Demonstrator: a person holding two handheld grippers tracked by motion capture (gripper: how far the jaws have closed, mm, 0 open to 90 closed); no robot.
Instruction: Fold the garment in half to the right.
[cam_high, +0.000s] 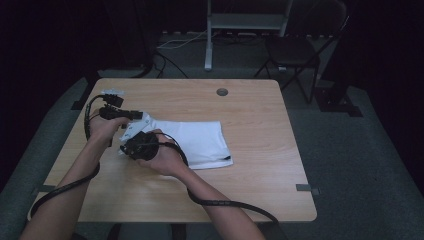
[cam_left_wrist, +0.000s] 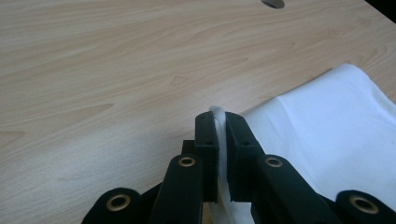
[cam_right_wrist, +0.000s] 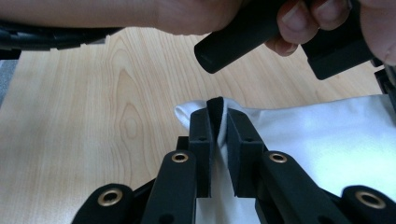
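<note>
The left gripper (cam_left_wrist: 221, 122) has its two black jaws pressed nearly together on a thin fold of the white cloth (cam_left_wrist: 336, 135), which squeezes up between the pads and pokes out just past the tips. The right gripper (cam_right_wrist: 216, 114) is clamped the same way: its jaws pinch a bunched edge of the cloth (cam_right_wrist: 322, 130), with a small white corner curling out beside the tips.

Seen from above, both grippers sit at the left end of the cloth (cam_high: 200, 141), the left gripper (cam_high: 131, 116) at its far corner and the right gripper (cam_high: 131, 146) at its near corner, close beside each other. The cloth lies flat on the table (cam_high: 250, 100), left of the table's middle, folded into a rough rectangle with a dark trim along its near right corner. It looks soft and smooth, slightly glossy where light falls on it.

The table is pale wood grain, matte, with rounded corners and a round grey cable hole (cam_high: 222, 92) near the far edge, well apart from the cloth. Thick black cables (cam_high: 220, 202) trail from the grippers toward the near edge. In the right gripper view, the left hand (cam_right_wrist: 299, 18) holding its black handle hangs just above the cloth. Beyond the table stand a folding chair (cam_high: 295, 50) and a metal stand (cam_high: 210, 35).
</note>
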